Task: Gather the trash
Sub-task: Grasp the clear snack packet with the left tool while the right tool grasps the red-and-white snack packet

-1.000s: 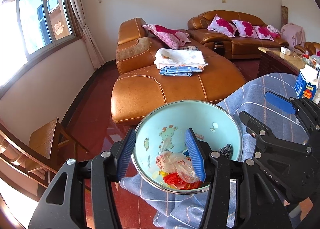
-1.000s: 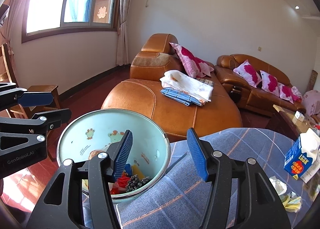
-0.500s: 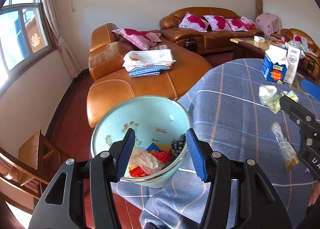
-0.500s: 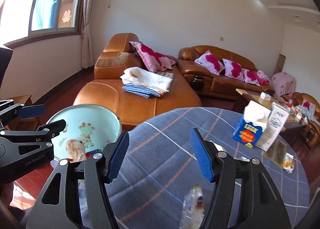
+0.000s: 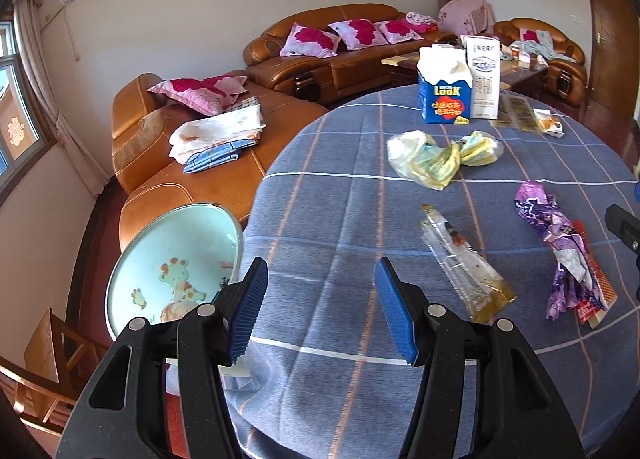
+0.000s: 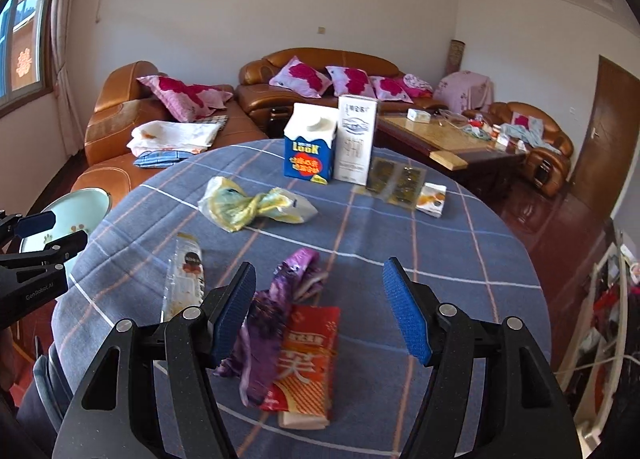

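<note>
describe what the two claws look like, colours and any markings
Both look alike: the left claw and the right claw have matte black, speckled plastic frames with cut-out slots and silver round pivot screws. Each finger ends in a flat blue pad with fine ribbing. In the right wrist view, the left claw's side carries small white "GenRobot.AI" lettering. No cables or sleeves are visible.
</note>
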`<action>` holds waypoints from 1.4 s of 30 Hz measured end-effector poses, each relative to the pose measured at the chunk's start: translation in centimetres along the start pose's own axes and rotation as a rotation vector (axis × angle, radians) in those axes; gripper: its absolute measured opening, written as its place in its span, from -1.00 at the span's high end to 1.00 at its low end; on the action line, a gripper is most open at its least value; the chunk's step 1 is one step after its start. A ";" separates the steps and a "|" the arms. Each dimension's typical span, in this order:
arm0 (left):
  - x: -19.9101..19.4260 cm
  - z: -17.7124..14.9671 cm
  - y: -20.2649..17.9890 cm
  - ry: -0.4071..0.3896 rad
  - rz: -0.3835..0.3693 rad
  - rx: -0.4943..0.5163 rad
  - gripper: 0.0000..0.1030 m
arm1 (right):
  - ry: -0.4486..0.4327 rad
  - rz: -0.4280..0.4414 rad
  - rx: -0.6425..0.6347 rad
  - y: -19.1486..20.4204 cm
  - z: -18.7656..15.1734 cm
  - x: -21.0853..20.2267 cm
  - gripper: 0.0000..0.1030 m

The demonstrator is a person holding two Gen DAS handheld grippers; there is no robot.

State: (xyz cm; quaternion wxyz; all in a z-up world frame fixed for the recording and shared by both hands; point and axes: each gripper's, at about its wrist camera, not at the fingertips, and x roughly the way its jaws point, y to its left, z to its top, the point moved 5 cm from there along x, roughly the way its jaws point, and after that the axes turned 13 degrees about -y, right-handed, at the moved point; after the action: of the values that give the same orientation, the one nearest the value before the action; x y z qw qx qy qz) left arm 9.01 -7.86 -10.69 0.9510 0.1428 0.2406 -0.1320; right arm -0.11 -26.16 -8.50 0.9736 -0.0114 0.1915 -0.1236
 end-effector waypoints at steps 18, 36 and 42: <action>3.1 -1.1 -8.1 0.065 -0.093 0.113 -0.25 | 0.157 0.054 0.068 -0.9 -5.3 0.6 -0.28; 3.0 -1.2 -7.5 0.086 -0.137 0.071 -0.24 | 0.185 0.025 0.060 -2.2 -5.5 1.2 0.07; 2.9 -1.0 -8.3 0.081 -0.150 0.066 -0.24 | 0.195 -0.017 0.084 -4.2 -5.9 1.9 0.07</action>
State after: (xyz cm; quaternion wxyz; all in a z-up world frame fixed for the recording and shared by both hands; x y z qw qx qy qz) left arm 8.39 -15.75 -14.76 0.9226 0.1611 0.2843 -0.2048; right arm -1.65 -30.49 -14.37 0.9489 0.0400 0.2798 -0.1404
